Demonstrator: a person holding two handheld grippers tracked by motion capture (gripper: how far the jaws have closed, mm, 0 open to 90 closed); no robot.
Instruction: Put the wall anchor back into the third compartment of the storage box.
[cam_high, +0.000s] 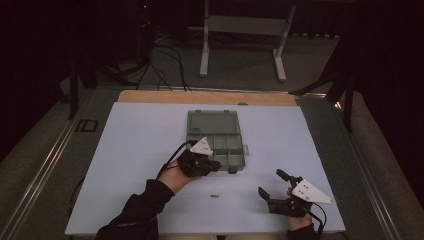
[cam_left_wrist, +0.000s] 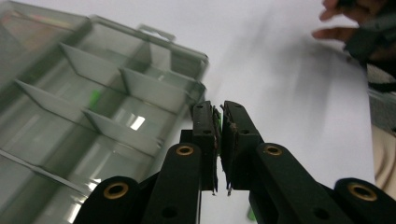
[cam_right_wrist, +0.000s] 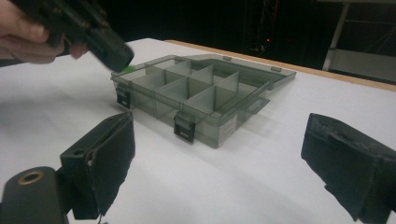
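Observation:
A clear grey organiser box (cam_high: 215, 141) lies open in the middle of the white mat, its lid flat behind it. My left gripper (cam_high: 216, 165) hovers at the box's front left corner, its jaws shut with nothing visible between them (cam_left_wrist: 219, 116). A small green piece (cam_left_wrist: 95, 98) lies in a front compartment of the box (cam_left_wrist: 140, 88). Another small green piece (cam_high: 215, 196) rests on the mat in front of the box. My right gripper (cam_high: 270, 182) is held low at the front right, open and empty (cam_right_wrist: 224, 140), facing the box (cam_right_wrist: 201, 93).
The white mat (cam_high: 130, 150) covers a wooden table whose edge (cam_high: 200, 96) shows at the back. A white frame stand (cam_high: 245, 30) and cables are on the floor beyond. A person's hand holds the left gripper (cam_right_wrist: 100, 44).

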